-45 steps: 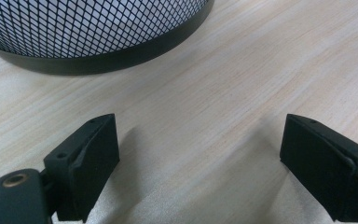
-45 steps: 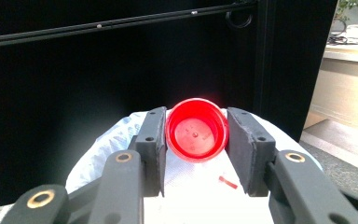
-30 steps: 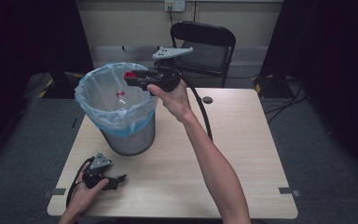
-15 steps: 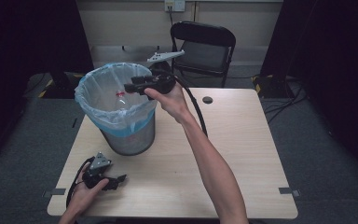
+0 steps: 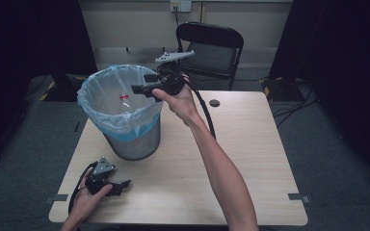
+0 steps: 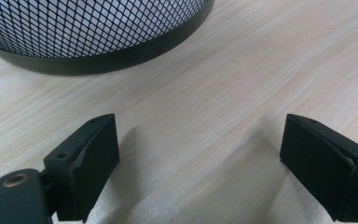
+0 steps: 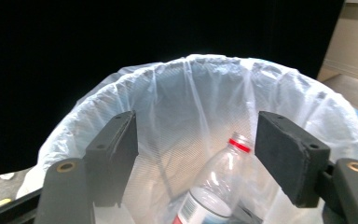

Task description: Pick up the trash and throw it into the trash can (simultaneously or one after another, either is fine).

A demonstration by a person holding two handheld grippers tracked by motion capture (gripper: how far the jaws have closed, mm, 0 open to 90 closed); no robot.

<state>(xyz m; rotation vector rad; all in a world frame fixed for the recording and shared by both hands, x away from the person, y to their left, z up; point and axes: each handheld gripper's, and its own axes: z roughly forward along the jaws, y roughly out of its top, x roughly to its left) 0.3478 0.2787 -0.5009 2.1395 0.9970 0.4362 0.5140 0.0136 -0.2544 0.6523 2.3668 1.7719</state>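
From the high view, the right tool [image 5: 137,89] is held out level over the near rim of a wire-mesh waste bin [image 5: 134,144] lined with a pale plastic bag [image 5: 96,86]. The bin stands on the left half of the light wooden worktop [image 5: 250,159]. Inside it this view gives little more than a red speck [image 5: 124,97] against the liner.

The right gripper view makes that speck plain: it is the red neck ring of a clear plastic bottle [image 7: 223,172] with a white label, lying tilted in the bin with its neck up. The bottle is below and beyond the right tool [image 7: 196,158], whose jaws stand well apart with nothing between the pads; they have just been opening. This view also shows the folds of the bag's edge [image 7: 191,63] turned over the rim.

The left tool [image 5: 125,184] rests low on the worktop at the near left corner, held in the person's left hand [image 5: 89,197], just in front of the bin. In the high view it is too small to judge its jaws. The left gripper view settles it: the left tool [image 6: 200,149] has its jaws wide apart over bare wood grain [image 6: 205,102], gripping nothing. It also shows the bin's diamond mesh and dark base band [image 6: 98,56] close ahead, apart from the jaws.

The high view alone takes in a black folding chair [image 5: 212,48] behind the worktop, a round cable hole [image 5: 215,103] in the worktop, and the right tool's black cable [image 5: 204,113] trailing along the forearm.
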